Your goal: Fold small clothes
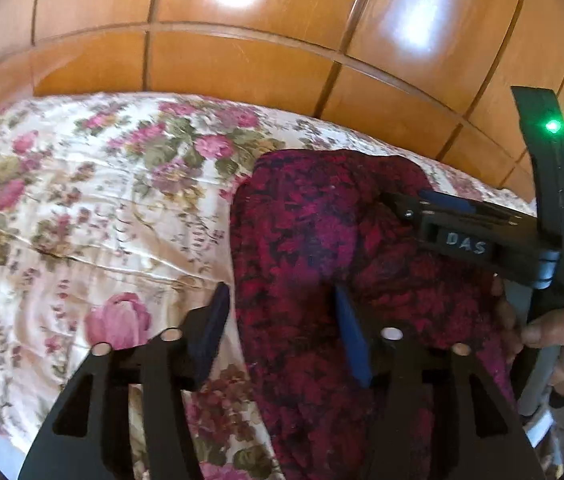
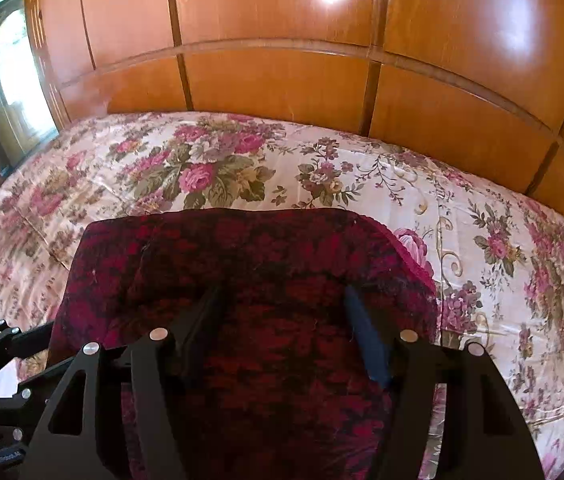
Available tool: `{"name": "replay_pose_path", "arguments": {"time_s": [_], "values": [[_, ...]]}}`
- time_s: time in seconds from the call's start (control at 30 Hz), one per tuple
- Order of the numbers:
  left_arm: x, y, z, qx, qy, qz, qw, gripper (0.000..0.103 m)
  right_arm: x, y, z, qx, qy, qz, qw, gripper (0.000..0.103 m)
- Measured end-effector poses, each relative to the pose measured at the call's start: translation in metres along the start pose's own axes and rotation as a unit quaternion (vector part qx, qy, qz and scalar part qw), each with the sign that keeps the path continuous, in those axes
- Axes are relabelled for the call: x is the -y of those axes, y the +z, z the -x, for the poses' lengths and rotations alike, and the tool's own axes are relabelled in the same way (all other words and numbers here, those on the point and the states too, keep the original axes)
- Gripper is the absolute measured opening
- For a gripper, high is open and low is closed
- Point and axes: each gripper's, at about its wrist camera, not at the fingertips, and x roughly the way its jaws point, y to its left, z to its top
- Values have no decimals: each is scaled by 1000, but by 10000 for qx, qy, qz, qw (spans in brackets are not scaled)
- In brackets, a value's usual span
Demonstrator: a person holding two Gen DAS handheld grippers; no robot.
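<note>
Floral bedspread point(image 1: 81, 208); right claw point(image 1: 410, 200) labelled "DAS" over garment point(image 1: 302, 240).

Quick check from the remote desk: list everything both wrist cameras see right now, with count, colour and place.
garment: one, dark red and black patterned knit, lying on the bedspread, under both grippers.
bedspread: one, cream with pink roses and green leaves, covering the bed.
wardrobe doors: several glossy orange-brown wooden panels, behind the bed.
window: one, bright, far left in the right wrist view.
left gripper: black with blue pads, jaws open, straddling the garment's left edge.
right gripper: black with blue pads, jaws open over the garment.
right hand: one, gripping the right gripper's handle.
</note>
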Motion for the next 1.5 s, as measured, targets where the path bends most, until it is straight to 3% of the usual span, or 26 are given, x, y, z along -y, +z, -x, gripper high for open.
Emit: {"name": "replay_pose_path", "arguments": {"time_s": [0.13, 0.27, 0.37, 0.6, 0.67, 0.77, 0.83, 1.03, 1.17, 1.3, 1.43, 1.5], "values": [[6, -1, 5, 55, 126, -104, 9999, 54, 8, 0, 6, 110, 271, -95, 9995, 69], [9, -3, 8, 123, 340, -167, 9992, 66, 11, 1, 19, 265, 606, -116, 9977, 94], [9, -4, 9, 102, 348, -175, 9992, 68, 14, 0, 31, 422, 739, -155, 9963, 99], [7, -6, 7, 119, 463, -201, 9987, 75, 47, -13, 52, 487, 1280, -772, 9876, 101], [7, -6, 7, 119, 443, -201, 9987, 80, 63, -25, 50, 364, 1644, -1015, 9805, 101], [0, -6, 4, 47, 324, -157, 9993, 84, 84, -46, 45, 93, 1804, -1280, 9752, 101], [-5, -6, 0, 3, 232, -95, 9997, 89, 100, -66, 37, -147, 2170, -1644, 9621, 101], [-18, -5, -10, -180, -224, 101, 9995, 90, 117, -100, 14, -381, 3303, -2351, 9133, 101], [-36, -6, -19, -309, -759, 455, 9956, 90, 113, -104, -16, -380, 4134, -2647, 8704, 101], [-62, -15, -37, -483, -1628, 1186, 9783, 90, 100, -92, -25, -290, 4277, -2442, 8698, 101], [-72, -25, -50, -522, -2402, 1626, 9556, 89, 89, -83, -23, -401, 4207, -2224, 8786, 101], [-62, -26, -51, -496, -2885, 1665, 9416, 83, 84, -81, -14, -320, 4173, -2113, 8833, 92]]}}
